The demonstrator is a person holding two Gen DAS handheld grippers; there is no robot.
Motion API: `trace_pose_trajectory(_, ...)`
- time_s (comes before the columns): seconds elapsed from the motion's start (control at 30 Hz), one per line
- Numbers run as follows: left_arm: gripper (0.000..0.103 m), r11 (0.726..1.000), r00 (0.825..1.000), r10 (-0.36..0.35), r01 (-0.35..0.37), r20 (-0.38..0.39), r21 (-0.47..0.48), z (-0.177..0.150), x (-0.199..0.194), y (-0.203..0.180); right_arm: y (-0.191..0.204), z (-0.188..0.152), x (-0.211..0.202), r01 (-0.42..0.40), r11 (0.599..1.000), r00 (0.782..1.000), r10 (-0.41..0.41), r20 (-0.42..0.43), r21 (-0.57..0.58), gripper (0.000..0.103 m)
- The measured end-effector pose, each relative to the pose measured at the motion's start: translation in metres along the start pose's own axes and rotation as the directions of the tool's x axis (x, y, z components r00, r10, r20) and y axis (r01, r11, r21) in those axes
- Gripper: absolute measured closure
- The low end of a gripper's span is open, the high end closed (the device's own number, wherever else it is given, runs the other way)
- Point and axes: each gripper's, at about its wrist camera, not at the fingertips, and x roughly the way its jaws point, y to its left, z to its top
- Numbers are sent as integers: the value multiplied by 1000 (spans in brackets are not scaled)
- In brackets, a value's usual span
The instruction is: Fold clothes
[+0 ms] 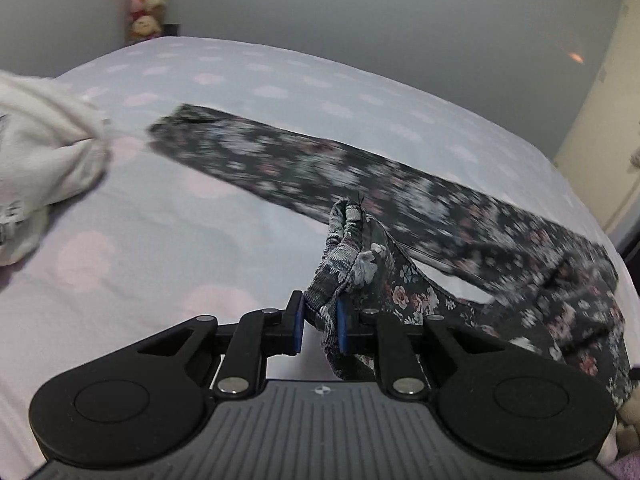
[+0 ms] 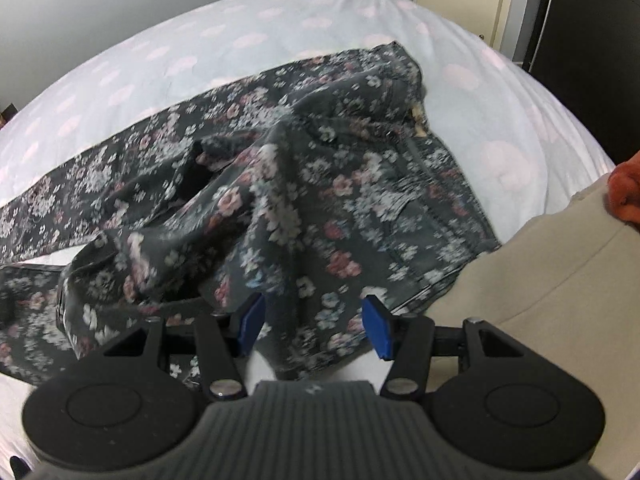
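Observation:
Dark floral trousers [image 1: 304,168] lie stretched across the bed, one leg running to the far left. My left gripper [image 1: 320,312] is shut on a bunched end of one trouser leg, lifted off the sheet and folded back toward me. In the right wrist view the upper part of the trousers [image 2: 320,184] lies rumpled, waistband at the far right. My right gripper [image 2: 315,320] hovers low over it, jaws apart. Blurred fabric shows between the blue pads [image 2: 378,328], which do not press on it.
The bed has a pale sheet with pink dots [image 1: 280,80]. A white garment [image 1: 44,148] is heaped at the left. A beige cloth [image 2: 540,280] and something orange [image 2: 628,192] lie at the right edge. Plush toys [image 1: 148,0] stand by the far wall.

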Motion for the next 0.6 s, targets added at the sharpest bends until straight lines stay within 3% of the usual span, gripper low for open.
trace_pose_trajectory(0.27,89,990,996,62,-54,56,-127,16,-19,74,52,-7,4,26,998,999,-28,-36,-60,46)
trace_pose_trajectory(0.6,89,983,1000,16,-11,27,-183,11,-14,106,99,-8,1,99,991,995,-101,-11,-88,46)
